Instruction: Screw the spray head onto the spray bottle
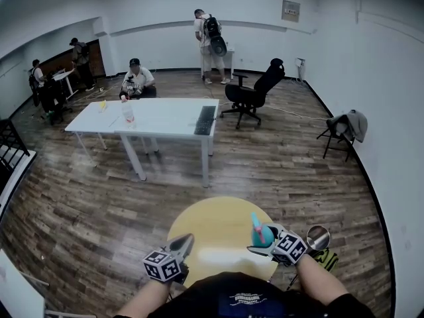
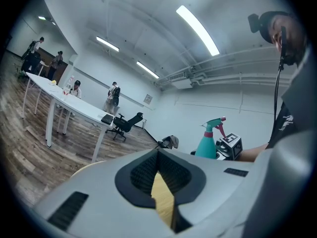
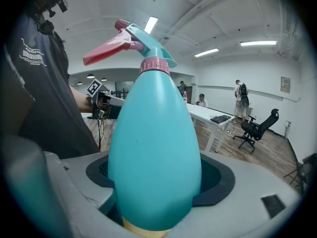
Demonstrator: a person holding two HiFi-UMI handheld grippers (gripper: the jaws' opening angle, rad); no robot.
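Closest to the lens, the teal spray bottle [image 3: 154,148] fills the space between the fingers of your right gripper [image 1: 265,247]. Its pads are closed on the bottle's lower body, spread about as wide as the belly, and it stands roughly upright out of them. Above the fingers, the spray head [image 3: 133,38] is already on the neck. The pink collar [image 3: 154,65] sits flush on the shoulder with no gap showing, and the trigger points toward your chest. The main step looks done. Whether the collar is fully tight can't be judged from here, so what's probably left is a final check twist and then setting the bottle down.

Your left gripper [image 2: 158,155] has its fingers shut tip to tip with nothing between them. It will have to open before it can take the collar. The bottle stands well off to the right beyond those tips, with only air in between.

Under both sets of fingers lies the round yellow table [image 1: 218,224]. Your right fingers hang over its right part, near the rim, so set the bottle down further in toward the middle. Your left fingertips sit just inside the near-left rim. Beyond the tips there is bare wood floor, and the white table [image 1: 165,114] and office chair [image 1: 255,91] stand well away.
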